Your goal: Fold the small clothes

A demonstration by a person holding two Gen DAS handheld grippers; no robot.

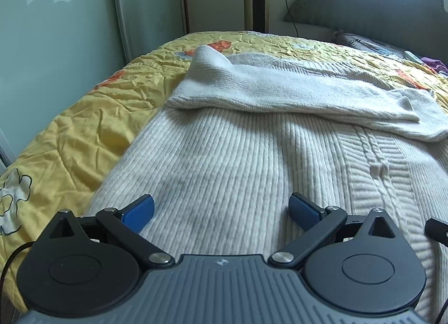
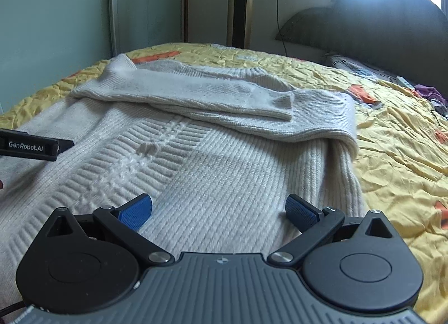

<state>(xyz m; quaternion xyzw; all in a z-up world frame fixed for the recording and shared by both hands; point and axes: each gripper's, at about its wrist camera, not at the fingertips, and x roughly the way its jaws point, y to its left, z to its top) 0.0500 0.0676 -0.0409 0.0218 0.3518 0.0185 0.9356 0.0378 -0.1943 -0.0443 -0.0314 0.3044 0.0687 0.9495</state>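
A cream ribbed knit sweater (image 1: 224,156) lies flat on the yellow bedspread (image 1: 70,128). Both sleeves (image 1: 280,91) are folded across its chest. In the right wrist view the sweater (image 2: 224,161) fills the middle, with the sleeves (image 2: 224,100) laid over it. My left gripper (image 1: 221,212) is open and empty, low over the sweater's lower left part. My right gripper (image 2: 218,210) is open and empty, low over the lower right part near the sweater's right edge. Part of the left gripper (image 2: 28,146) shows at the left of the right wrist view.
The yellow bedspread (image 2: 392,156) extends to the right. A dark headboard (image 2: 378,21) and a pillow (image 2: 364,67) stand at the far right. A purple cloth (image 2: 428,91) lies near them. A tall tower appliance (image 2: 239,2) and green sliding doors (image 1: 56,30) stand behind.
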